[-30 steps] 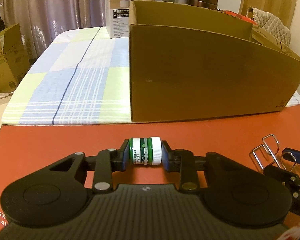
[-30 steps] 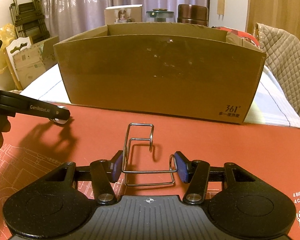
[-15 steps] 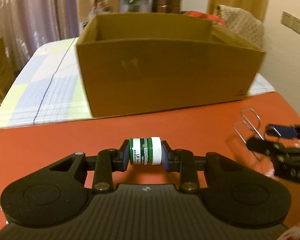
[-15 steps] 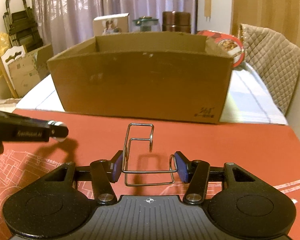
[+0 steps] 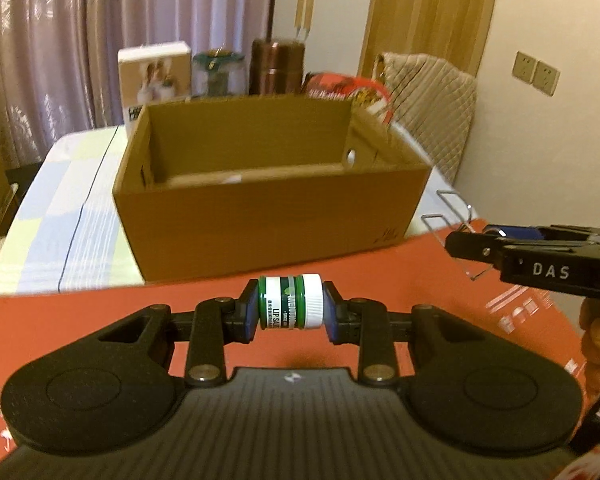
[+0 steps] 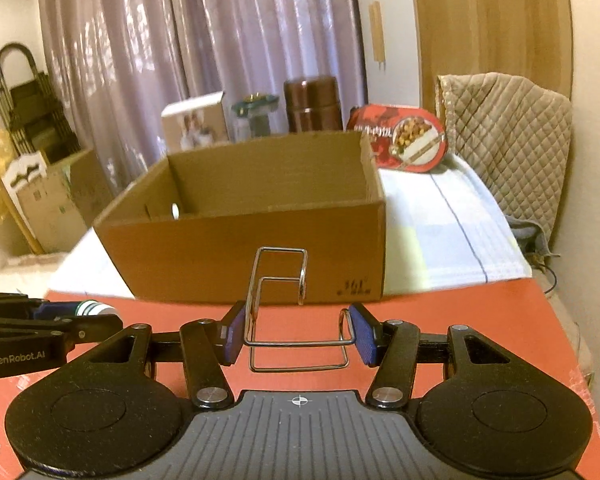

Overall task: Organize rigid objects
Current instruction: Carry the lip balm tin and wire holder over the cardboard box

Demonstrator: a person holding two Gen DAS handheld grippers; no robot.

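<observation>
My left gripper (image 5: pixel 291 307) is shut on a small green and white lip balm jar (image 5: pixel 291 302), held sideways above the red surface, in front of the open cardboard box (image 5: pixel 268 220). My right gripper (image 6: pixel 298 334) is shut on a bent wire rack (image 6: pixel 284 304), held above the red surface before the same box (image 6: pixel 252 248). The right gripper with the wire rack (image 5: pixel 452 216) also shows at the right of the left wrist view. The left gripper's fingers (image 6: pixel 52 320) show at the left of the right wrist view. Little of the box floor shows.
A red mat (image 5: pixel 60 320) covers the near table, a checked cloth (image 5: pixel 72 208) lies beyond. Behind the box stand a white carton (image 5: pixel 154 72), a glass jar (image 5: pixel 218 72), a brown flask (image 5: pixel 278 66) and a red tin (image 6: pixel 400 142). A quilted chair (image 6: pixel 508 140) is at the right.
Both grippers have risen with their loads, so the views now look down into the box's open top. The left gripper has swung toward the box front.
</observation>
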